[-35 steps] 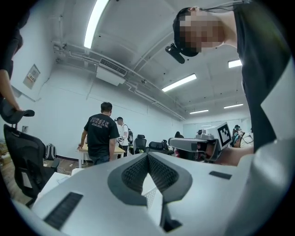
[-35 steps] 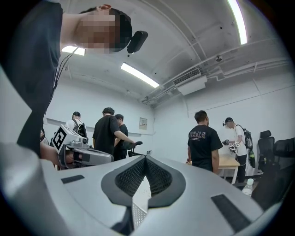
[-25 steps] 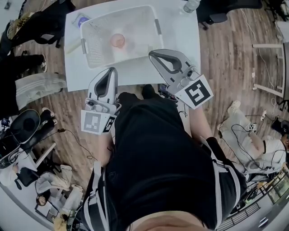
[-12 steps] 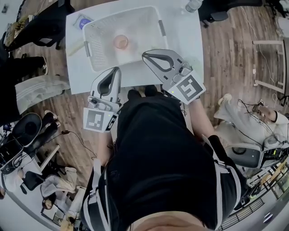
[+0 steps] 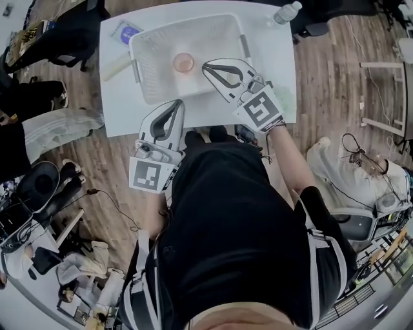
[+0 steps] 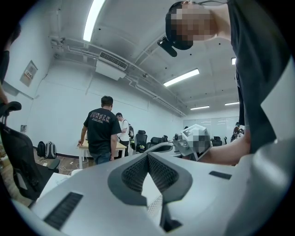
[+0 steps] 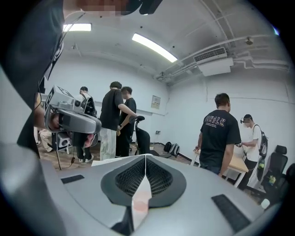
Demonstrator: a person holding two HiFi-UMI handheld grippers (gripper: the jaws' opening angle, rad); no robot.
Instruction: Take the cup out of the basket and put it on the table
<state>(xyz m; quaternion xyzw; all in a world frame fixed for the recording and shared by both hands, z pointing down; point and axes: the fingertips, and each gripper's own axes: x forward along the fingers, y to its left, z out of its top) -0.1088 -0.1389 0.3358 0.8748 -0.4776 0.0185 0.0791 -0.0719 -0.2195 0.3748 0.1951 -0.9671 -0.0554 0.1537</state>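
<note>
A small pink cup (image 5: 184, 62) stands inside the white mesh basket (image 5: 155, 80) on the white table (image 5: 122, 109). My right gripper (image 5: 207, 66) is shut and empty. Its tips reach over the basket's right part, just right of the cup and not touching it. In the right gripper view the jaws (image 7: 145, 156) meet, and the cup (image 7: 140, 203) shows as a pink patch in the slit beneath them. My left gripper (image 5: 175, 104) is shut and empty at the table's front edge, short of the basket. Its tips (image 6: 147, 154) meet in the left gripper view.
A water bottle (image 5: 287, 11) lies at the table's far right corner. A blue-labelled item (image 5: 126, 32) and a pale stick (image 5: 116, 66) lie left of the basket. Chairs, bags and cables crowd the wooden floor (image 5: 335, 84). Several people stand in the room (image 7: 220, 133).
My right gripper has moved forward and down from the table's front edge, and its tips now lie over the basket beside the cup. The left gripper has barely shifted.
</note>
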